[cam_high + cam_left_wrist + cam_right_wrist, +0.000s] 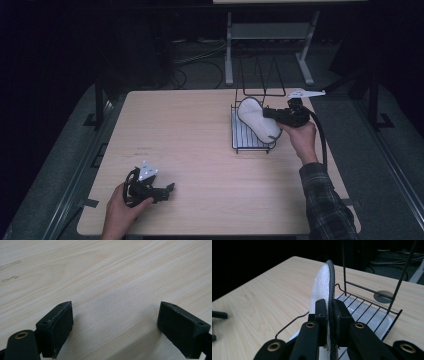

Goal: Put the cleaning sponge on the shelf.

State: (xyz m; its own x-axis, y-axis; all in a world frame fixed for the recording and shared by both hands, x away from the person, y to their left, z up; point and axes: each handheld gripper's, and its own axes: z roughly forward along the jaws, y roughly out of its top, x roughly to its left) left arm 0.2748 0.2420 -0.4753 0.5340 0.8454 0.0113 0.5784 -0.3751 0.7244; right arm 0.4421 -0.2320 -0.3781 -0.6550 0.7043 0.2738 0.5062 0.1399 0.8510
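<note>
Counter (200,150) space at the near left is occupied by the left claw (169,188), which rests there with jaws spread wide and nothing between them, well apart from the work. Farther off at the right, the white slipper (257,120) is pinched by its black-trimmed edge in the right claw (266,114), whose jaws are drawn narrow on it. The slipper is held on edge over the wire rack (240,142), its long axis running from the near right to the far left along the rack's tray. The right hand is judged nearer by far, so the setting-down depends on it.
</note>
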